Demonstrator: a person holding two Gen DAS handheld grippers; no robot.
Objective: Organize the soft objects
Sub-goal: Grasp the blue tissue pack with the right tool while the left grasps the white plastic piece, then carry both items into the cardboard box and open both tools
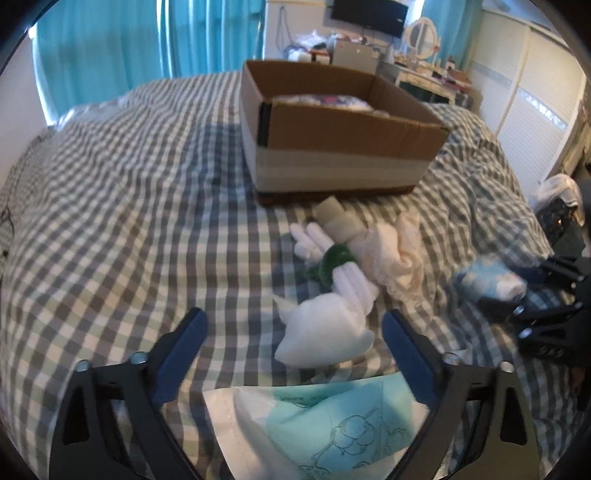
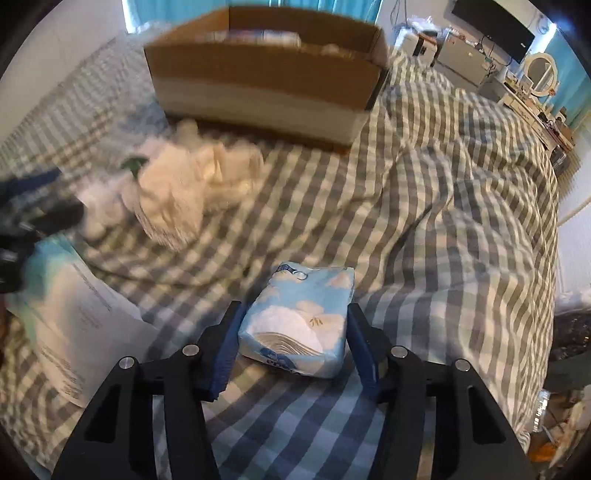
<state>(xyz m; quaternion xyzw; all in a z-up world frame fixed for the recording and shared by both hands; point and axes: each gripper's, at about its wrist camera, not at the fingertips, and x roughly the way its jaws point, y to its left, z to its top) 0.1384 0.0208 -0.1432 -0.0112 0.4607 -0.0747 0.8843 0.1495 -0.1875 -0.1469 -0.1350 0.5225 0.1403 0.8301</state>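
Observation:
A cardboard box (image 1: 351, 129) stands on the checked bed (image 1: 129, 221) and holds some soft packs. In front of it lie a white plush toy (image 1: 325, 332) with a green part, a cream towel (image 1: 395, 251) and a teal-and-white pack (image 1: 314, 424). My left gripper (image 1: 295, 339) is open, its jaws either side of the plush and over the teal pack. My right gripper (image 2: 293, 328) is shut on a blue cloud-print tissue pack (image 2: 299, 317), held just above the bed. That pack also shows in the left wrist view (image 1: 491, 280).
The box (image 2: 266, 70) sits at the far middle in the right wrist view, the towel pile (image 2: 192, 184) to its near left. A dresser with a mirror (image 1: 421, 33) and white wardrobe doors (image 1: 528, 110) stand beyond the bed. Clutter lies on the floor at right (image 2: 565, 417).

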